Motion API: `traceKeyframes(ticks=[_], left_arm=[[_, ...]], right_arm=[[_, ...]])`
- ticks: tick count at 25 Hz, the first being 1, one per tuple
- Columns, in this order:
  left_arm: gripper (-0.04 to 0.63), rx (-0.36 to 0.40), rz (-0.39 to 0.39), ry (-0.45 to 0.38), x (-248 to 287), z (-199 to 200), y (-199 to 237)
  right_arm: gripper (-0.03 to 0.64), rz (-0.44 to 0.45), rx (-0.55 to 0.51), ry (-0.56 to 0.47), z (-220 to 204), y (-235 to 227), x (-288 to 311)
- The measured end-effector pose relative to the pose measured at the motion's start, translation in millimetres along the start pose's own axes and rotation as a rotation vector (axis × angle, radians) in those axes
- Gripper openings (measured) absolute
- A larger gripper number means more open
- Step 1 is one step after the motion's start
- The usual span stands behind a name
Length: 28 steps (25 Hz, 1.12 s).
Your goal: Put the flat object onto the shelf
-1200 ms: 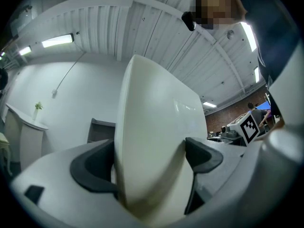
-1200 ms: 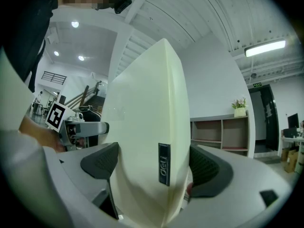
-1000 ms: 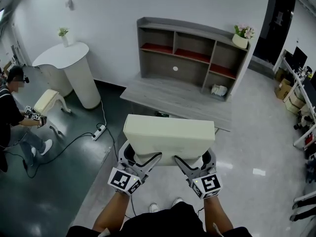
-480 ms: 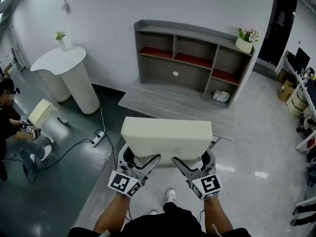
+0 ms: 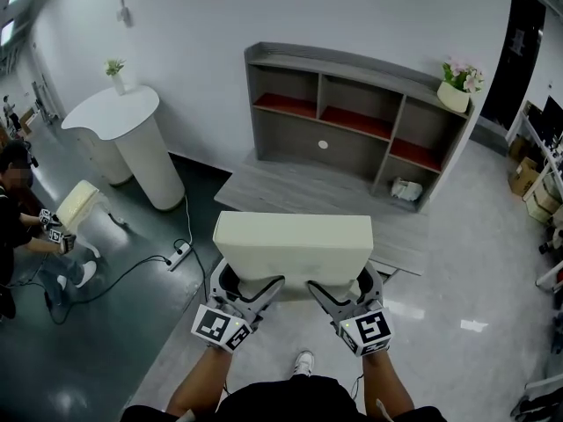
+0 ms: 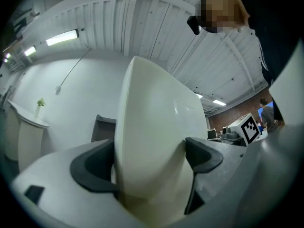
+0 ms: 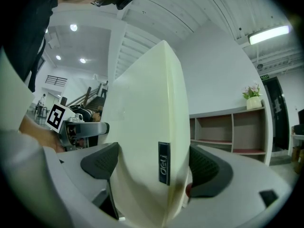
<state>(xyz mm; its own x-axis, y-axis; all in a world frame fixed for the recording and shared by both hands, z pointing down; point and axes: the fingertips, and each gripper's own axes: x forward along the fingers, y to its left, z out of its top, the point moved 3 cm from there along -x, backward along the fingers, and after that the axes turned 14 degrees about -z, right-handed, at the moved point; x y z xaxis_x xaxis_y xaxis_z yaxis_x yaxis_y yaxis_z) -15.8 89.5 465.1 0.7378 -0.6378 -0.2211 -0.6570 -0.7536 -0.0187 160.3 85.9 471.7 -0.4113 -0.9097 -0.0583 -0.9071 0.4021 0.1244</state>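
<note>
A flat cream cushion-like slab is held level in front of me, well short of the grey shelf unit with red-lined compartments against the far wall. My left gripper is shut on the slab's near left edge, and my right gripper is shut on its near right edge. In the left gripper view the slab fills the gap between the dark pads. In the right gripper view the slab, with a small dark label, sits squeezed between both pads.
A low grey platform lies before the shelf. A flower pot stands on the shelf's right end, a white bundle in its lower right compartment. A white rounded counter stands left, with a power strip and a crouching person.
I have moved closer to the shelf with the slab held the same way. Both grippers keep their hold. The person at left has shifted slightly.
</note>
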Motion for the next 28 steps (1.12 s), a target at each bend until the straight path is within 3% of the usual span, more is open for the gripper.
traceKeyframes(ticks=[17, 28], left_arm=[[0.463, 0.01, 0.079, 0.027, 49, -20, 41], [0.463, 0.033, 0.104, 0.048, 61, -21, 70]], right_arm=[[0.451, 0.08, 0.008, -0.005, -20, -42, 67], [0.451, 0.109, 0.041, 0.024, -27, -45, 102]])
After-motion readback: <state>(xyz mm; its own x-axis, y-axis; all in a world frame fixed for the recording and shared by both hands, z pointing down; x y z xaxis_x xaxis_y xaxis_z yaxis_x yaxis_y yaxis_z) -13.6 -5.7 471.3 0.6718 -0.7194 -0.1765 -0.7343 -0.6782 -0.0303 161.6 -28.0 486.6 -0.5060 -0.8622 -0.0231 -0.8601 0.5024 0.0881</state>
